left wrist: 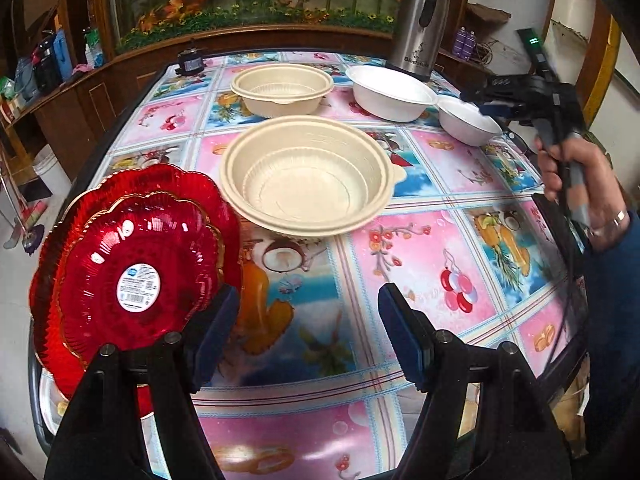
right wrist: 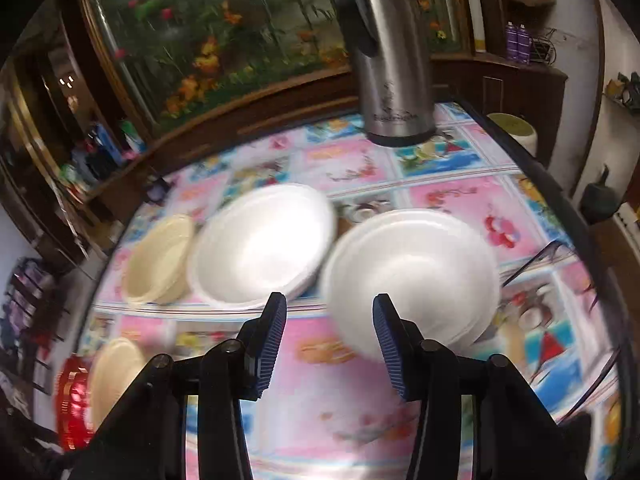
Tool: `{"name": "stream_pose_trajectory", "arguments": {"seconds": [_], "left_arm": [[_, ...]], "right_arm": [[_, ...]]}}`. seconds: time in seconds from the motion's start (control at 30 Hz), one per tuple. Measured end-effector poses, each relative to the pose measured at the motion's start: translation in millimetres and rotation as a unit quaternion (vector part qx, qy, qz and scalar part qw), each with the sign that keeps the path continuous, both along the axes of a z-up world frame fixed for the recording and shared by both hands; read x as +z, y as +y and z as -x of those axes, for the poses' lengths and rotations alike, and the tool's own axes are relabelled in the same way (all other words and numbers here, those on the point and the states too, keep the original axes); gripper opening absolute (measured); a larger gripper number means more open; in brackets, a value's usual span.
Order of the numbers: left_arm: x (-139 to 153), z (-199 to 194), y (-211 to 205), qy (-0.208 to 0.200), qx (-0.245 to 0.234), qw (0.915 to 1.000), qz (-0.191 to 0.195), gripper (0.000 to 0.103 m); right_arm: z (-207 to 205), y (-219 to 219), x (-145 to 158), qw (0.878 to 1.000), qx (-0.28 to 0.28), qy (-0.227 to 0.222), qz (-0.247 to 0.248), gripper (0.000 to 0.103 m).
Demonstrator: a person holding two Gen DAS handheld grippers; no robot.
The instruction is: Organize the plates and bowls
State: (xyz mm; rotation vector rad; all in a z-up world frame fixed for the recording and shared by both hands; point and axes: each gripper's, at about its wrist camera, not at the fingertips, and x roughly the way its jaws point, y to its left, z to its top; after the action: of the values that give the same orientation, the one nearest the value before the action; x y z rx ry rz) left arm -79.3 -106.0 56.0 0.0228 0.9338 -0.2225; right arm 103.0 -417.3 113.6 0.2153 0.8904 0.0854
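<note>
Bowls and plates sit spread over a flowered table (left wrist: 400, 248): two red plates (left wrist: 132, 264) stacked at the near left edge, two cream bowls (left wrist: 306, 172) down the middle, two white bowls (right wrist: 412, 268) beside a steel flask (right wrist: 390, 60). The left gripper (left wrist: 308, 324) hangs released, empty, just beside the red plates. The right gripper (right wrist: 330, 344) is also released, its right finger crossing the nearer white bowl's rim. A good next step, I judge, is pinching that rim squarely before nesting it. The right view is blurred; whether the pad touches the rim is unclear.
</note>
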Motion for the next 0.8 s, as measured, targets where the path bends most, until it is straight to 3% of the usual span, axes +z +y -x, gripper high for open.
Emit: {"name": "stream_pose_trajectory", "arguments": {"seconds": [0.07, 0.17, 0.37, 0.47, 0.53, 0.57, 0.63, 0.8], "left_arm": [[0.2, 2.0, -4.0, -0.002, -0.007, 1.0000, -0.001, 0.072], [-0.5, 3.1, -6.6, 0.001, -0.011, 0.9999, 0.002, 0.072], [2.2, 4.0, -13.7, -0.003, -0.020, 0.9998, -0.001, 0.072], [1.4, 3.8, -19.6, -0.001, -0.027, 0.9996, -0.002, 0.072], [0.0, 2.3, -25.4, 0.003, -0.033, 0.9995, -0.001, 0.072], [-0.1, 2.0, -29.5, 0.004, -0.037, 0.9993, 0.000, 0.072], [0.8, 4.9, -37.7, 0.003, -0.048, 0.9988, 0.003, 0.072], [0.5, 10.4, -49.3, 0.004, -0.065, 0.9979, -0.005, 0.072]], "right_arm": [[-8.7, -5.9, -14.6, 1.000, 0.000, 0.029, 0.009, 0.048], [8.3, -3.1, -32.6, 0.997, 0.029, 0.062, -0.019, 0.048], [85.2, 21.8, -23.1, 0.984, 0.134, 0.082, -0.089, 0.048], [132.1, 26.2, 2.3, 0.970, 0.186, 0.053, -0.144, 0.048], [147.3, 10.9, 23.8, 0.976, 0.168, 0.001, -0.139, 0.050], [148.7, 3.4, 32.8, 0.984, 0.143, -0.026, -0.106, 0.058], [139.7, -18.7, 39.3, 0.996, 0.057, -0.056, -0.035, 0.061], [84.5, -71.6, 6.1, 0.998, -0.065, -0.002, -0.020, 0.052]]}}
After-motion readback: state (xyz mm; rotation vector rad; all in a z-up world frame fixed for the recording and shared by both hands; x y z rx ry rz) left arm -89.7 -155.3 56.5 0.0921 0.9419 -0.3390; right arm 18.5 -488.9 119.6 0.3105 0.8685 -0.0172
